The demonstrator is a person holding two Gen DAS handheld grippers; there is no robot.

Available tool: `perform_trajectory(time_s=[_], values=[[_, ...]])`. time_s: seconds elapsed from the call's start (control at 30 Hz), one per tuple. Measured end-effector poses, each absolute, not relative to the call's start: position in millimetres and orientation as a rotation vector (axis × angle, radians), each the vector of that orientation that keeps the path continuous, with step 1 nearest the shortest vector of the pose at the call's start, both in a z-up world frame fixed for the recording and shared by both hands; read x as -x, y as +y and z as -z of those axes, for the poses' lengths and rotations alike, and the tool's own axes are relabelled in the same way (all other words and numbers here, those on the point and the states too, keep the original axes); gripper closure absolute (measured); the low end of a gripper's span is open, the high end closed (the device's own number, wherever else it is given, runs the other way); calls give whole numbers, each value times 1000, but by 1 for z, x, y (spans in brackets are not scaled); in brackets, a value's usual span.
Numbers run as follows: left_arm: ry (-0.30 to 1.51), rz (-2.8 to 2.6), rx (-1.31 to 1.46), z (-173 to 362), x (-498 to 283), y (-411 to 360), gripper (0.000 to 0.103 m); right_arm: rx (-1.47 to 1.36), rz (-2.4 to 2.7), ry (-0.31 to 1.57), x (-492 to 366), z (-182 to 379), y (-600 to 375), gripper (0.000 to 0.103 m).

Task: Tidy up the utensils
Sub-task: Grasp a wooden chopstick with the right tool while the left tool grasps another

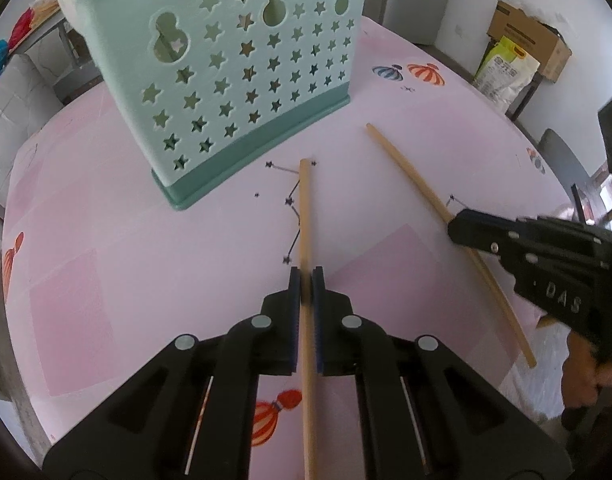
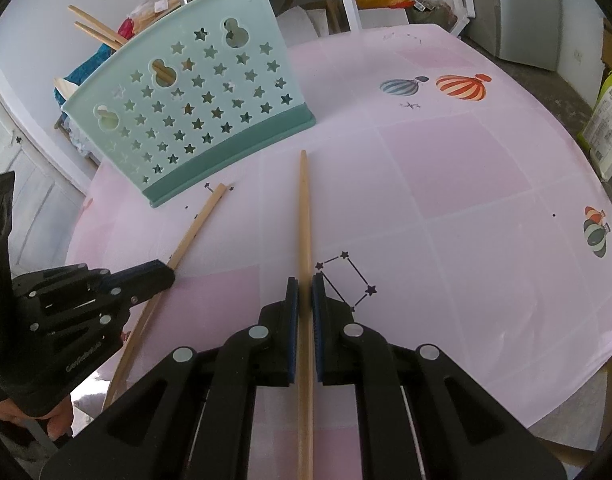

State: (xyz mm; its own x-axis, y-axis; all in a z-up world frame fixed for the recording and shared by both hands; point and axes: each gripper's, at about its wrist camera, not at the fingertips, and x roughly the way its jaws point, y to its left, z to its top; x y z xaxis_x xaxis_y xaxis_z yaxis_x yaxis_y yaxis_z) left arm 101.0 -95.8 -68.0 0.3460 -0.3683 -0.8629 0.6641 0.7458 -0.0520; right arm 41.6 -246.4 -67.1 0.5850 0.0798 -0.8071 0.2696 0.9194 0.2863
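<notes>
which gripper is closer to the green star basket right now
Left, though not by much. The left gripper, shut on its chopstick, sits just short of the basket. The right gripper, shut on its own chopstick, is farther out to the side.

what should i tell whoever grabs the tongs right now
Left tongs: shut on a chopstick.
Right tongs: shut on the other chopstick.
Both sticks point toward the teal star-cut holder on the pink table.
Done: holder already has a few chopsticks poking out the top; both loose sticks gripped.
Left: drop each stick into the holder.
</notes>
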Motion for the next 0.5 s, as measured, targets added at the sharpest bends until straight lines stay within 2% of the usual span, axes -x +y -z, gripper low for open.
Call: perform_trajectory(time_s=[0.4, 0.5], values=[[1064, 709, -320, 66, -86, -77, 99, -428, 51, 990, -45, 67, -249, 94], [1069, 714, -316, 66, -86, -77, 98, -404, 52, 988, -50, 65, -247, 84]])
